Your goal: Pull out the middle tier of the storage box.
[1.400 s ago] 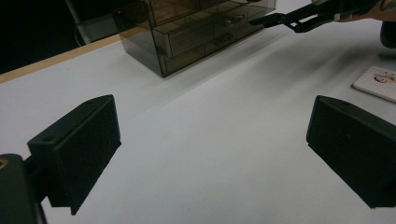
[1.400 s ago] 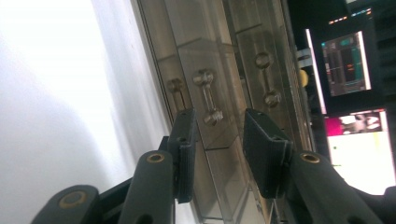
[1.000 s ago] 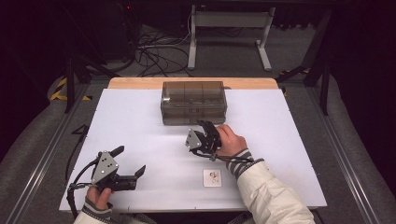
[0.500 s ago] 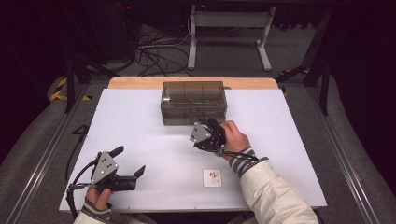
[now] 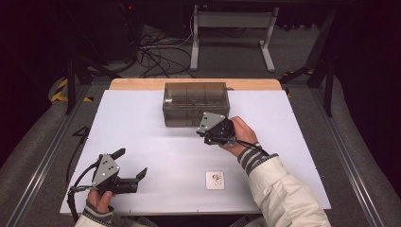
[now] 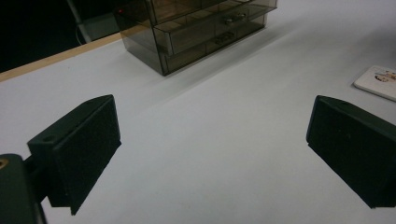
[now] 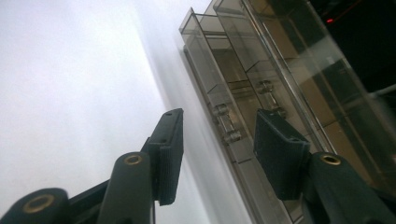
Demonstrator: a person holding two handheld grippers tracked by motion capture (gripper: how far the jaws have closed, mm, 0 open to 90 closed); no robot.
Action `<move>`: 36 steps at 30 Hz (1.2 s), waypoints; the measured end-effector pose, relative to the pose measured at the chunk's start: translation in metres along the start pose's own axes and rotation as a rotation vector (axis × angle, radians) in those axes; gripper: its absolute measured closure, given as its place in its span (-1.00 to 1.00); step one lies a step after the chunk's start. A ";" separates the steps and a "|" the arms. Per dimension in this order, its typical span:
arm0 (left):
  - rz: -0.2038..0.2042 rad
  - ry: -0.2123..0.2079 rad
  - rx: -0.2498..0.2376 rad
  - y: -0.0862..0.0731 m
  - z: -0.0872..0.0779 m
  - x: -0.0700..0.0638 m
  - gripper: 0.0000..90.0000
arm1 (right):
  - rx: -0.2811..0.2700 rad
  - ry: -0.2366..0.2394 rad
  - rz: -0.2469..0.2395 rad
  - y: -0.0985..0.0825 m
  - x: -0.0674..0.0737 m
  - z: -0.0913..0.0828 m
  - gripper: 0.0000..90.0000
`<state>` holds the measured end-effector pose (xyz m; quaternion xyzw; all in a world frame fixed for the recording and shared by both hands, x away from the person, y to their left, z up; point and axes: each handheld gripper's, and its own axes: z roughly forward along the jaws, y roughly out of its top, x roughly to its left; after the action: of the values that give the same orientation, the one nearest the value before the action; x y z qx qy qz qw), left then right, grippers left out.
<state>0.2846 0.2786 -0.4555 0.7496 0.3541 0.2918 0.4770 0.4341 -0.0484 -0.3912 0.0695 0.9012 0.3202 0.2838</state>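
Observation:
A smoky see-through drawer box (image 5: 196, 103) stands at the back middle of the white table (image 5: 142, 123). My right gripper (image 5: 205, 134) hovers just in front of the box's right half, tilted on its side. In the right gripper view the gripper (image 7: 218, 116) is open, and a clear drawer handle (image 7: 225, 125) lies just beyond the gap, untouched by the pads. Near the front left edge my left gripper (image 5: 132, 161) rests low, open and holding nothing. Its wide-apart jaws (image 6: 212, 121) face the box (image 6: 201, 28).
A small white card (image 5: 215, 180) with a printed picture lies flat near the front middle, also seen in the left gripper view as the card (image 6: 378, 81). A wooden strip (image 5: 142, 84) edges the table's far side. Cables and a metal stand lie on the floor beyond.
My right gripper has risen and moved away from the person, closer to the drawer box front. The left gripper has stayed put.

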 end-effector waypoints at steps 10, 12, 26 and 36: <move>-0.004 0.001 0.001 -0.001 0.000 0.001 -0.92 | 0.006 0.121 0.060 0.003 -0.023 0.008 0.21; -0.003 0.000 0.000 -0.001 0.000 0.001 -0.92 | 0.003 0.131 0.063 0.003 -0.027 0.011 0.21; 0.002 -0.004 0.001 0.000 0.001 0.001 -0.92 | 0.088 0.146 0.016 0.000 -0.042 0.038 0.23; 0.003 -0.010 0.005 0.000 0.002 0.000 -0.92 | 0.137 0.152 -0.024 -0.005 -0.045 0.052 0.29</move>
<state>0.2859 0.2779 -0.4562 0.7528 0.3512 0.2879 0.4766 0.5007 -0.0379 -0.4058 0.0533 0.9406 0.2586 0.2133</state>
